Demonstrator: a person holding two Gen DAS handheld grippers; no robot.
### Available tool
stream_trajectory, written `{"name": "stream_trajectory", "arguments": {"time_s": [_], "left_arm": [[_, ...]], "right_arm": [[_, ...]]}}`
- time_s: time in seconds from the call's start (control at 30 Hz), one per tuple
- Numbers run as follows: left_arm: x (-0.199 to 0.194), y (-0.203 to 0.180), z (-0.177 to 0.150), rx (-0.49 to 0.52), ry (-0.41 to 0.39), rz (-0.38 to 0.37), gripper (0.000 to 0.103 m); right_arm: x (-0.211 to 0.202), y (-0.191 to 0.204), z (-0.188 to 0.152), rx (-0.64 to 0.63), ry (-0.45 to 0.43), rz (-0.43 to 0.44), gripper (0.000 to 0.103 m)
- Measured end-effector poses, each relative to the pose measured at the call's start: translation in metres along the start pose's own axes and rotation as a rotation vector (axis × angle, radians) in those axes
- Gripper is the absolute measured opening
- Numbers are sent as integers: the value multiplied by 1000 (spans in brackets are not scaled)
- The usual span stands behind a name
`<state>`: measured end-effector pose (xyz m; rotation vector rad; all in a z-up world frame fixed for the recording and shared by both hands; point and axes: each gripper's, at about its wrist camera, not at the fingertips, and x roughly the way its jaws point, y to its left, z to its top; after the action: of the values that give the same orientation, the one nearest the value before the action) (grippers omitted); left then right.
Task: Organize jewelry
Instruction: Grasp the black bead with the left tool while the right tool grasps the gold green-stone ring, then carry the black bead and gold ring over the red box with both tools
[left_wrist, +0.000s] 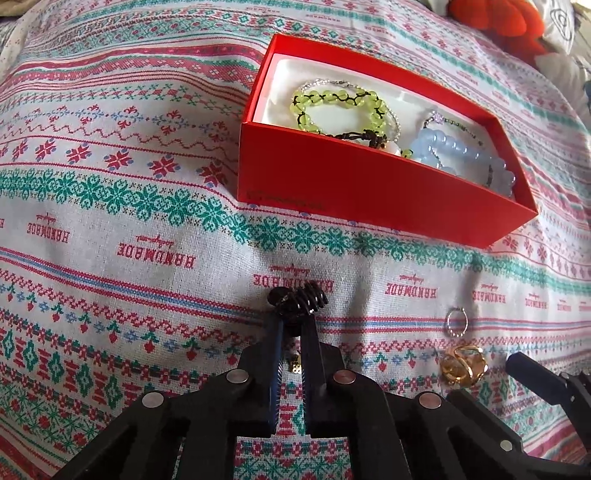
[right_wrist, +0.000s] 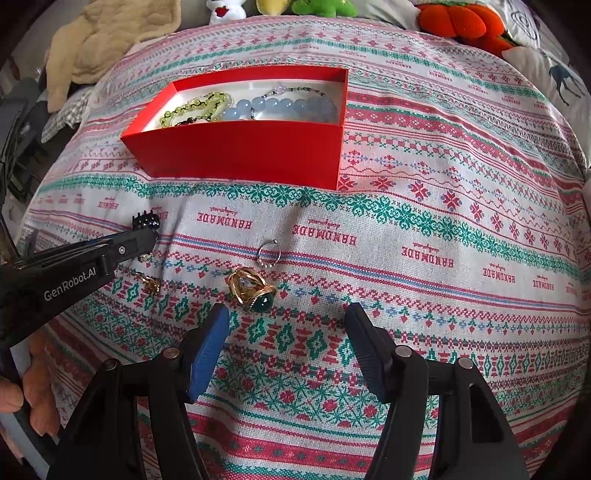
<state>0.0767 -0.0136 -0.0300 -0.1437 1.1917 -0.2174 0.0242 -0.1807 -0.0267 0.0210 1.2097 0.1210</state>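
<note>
My left gripper (left_wrist: 297, 321) is shut on a small black hair claw clip (left_wrist: 299, 300), held just above the patterned cloth in front of the red box (left_wrist: 369, 188); it also shows in the right wrist view (right_wrist: 149, 232) with the clip (right_wrist: 147, 220). The box (right_wrist: 240, 151) holds a green bead bracelet (left_wrist: 340, 107), a blue bead bracelet (left_wrist: 454, 151) and thin chains. A thin silver ring (right_wrist: 269, 254) and a gold ring with a green stone (right_wrist: 253, 288) lie on the cloth. My right gripper (right_wrist: 286, 317) is open, just behind the gold ring.
A small gold piece (right_wrist: 150, 284) lies under the left gripper. The patterned cloth (right_wrist: 443, 258) covers the whole surface. An orange plush toy (right_wrist: 461, 22), other plush toys and a beige blanket (right_wrist: 107, 40) lie at the far edge.
</note>
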Motion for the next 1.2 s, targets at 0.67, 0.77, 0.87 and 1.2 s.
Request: {"name": "stream_trajectory", "arguments": {"time_s": [0.67, 0.77, 0.87, 1.2], "left_arm": [[-7, 2, -2, 32, -1, -28, 35], [4, -3, 4, 11, 3, -25, 35], [10, -3, 7, -9, -2, -32, 35], [21, -18, 11, 36, -31, 58, 24]], "right_arm": [[8, 18, 13, -68, 3, -5, 23], [6, 17, 13, -71, 4, 0, 22], [4, 14, 13, -67, -2, -1, 22], [-10, 12, 16, -52, -23, 33, 22]]}}
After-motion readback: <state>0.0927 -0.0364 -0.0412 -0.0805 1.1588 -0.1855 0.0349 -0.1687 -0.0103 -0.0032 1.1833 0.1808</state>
